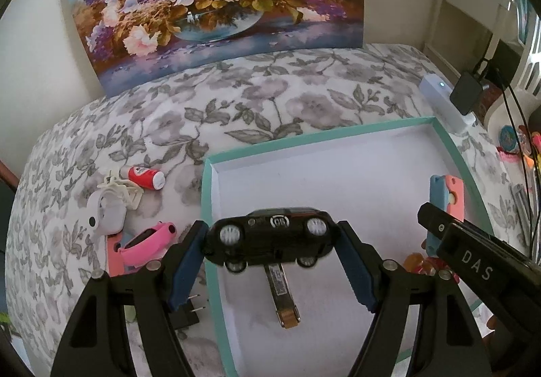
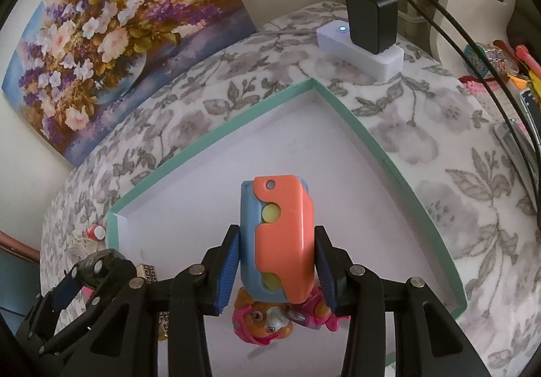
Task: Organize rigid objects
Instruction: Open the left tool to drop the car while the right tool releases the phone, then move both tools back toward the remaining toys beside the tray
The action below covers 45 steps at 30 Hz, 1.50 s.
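Car (image 1: 272,235) gripped lengthwise between left jaws; right jaws clamp orange-blue toy (image 2: 277,241).

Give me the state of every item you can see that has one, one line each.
Left gripper: shut on the black toy car, above the tray.
Right gripper: shut on the orange-and-blue plastic toy.
Teal-rimmed white tray: open, partly filled.
White power strip: indicator light on, black charger plugged in.

Box (image 1: 389,147) far half bare — open passage
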Available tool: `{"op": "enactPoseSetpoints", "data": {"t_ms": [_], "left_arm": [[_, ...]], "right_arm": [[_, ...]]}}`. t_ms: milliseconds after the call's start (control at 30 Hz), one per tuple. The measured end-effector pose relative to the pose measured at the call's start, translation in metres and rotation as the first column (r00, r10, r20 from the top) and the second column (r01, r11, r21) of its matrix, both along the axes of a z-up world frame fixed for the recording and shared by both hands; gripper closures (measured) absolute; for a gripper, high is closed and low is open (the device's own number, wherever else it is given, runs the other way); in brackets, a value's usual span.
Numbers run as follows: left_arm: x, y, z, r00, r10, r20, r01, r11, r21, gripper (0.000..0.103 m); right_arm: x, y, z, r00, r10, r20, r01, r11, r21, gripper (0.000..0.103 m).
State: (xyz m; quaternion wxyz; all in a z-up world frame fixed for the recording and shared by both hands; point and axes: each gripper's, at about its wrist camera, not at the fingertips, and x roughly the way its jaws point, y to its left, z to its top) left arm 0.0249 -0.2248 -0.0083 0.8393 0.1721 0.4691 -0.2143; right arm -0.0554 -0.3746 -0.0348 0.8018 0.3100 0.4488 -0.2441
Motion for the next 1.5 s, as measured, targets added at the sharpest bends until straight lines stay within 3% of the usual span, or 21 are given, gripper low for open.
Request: {"op": "enactPoseSetpoints", "data": {"t_ms": [133,267,467,533,933,1200,1500], "left_arm": [[-0.001,0.0,0.001,1.0,-0.007,0.008,0.007,1.0,0.017,0.026],[0.002,0.004,0.003,1.0,0.005,-0.002,-0.005,1.0,0.016,0.021],[0.015,0.021,0.007,0.997,0.071,-0.027,-0.071,0.998,0.002,0.019],[0.022,0.03,0.008,0.993,0.108,-0.038,-0.108,0.994,-0.002,0.009],[0.056,0.092,0.009,0.937,0.33,-0.117,-0.333,0.943,-0.005,0.009],[0.064,0.13,0.016,0.896,0.427,-0.121,-0.433,0.901,-0.022,0.009],[0.067,0.167,0.032,0.874,0.474,-0.107,-0.481,0.875,-0.053,0.009]], "right_arm": [[0.001,0.0,-0.001,1.0,-0.005,-0.012,0.005,1.0,0.005,0.057],[0.001,0.002,0.001,1.0,-0.001,-0.02,0.001,1.0,-0.01,0.044],[0.004,0.005,0.005,0.999,0.009,-0.038,-0.011,0.999,-0.038,0.033],[0.005,0.006,0.006,0.999,0.014,-0.041,-0.016,0.999,-0.046,0.03],[0.011,0.014,0.008,0.996,0.033,-0.079,-0.041,0.994,-0.103,0.0],[0.017,0.03,0.019,0.995,0.066,-0.077,-0.078,0.982,-0.171,0.0],[0.033,0.075,0.042,0.983,0.179,-0.028,-0.181,0.965,-0.191,0.0]]}}
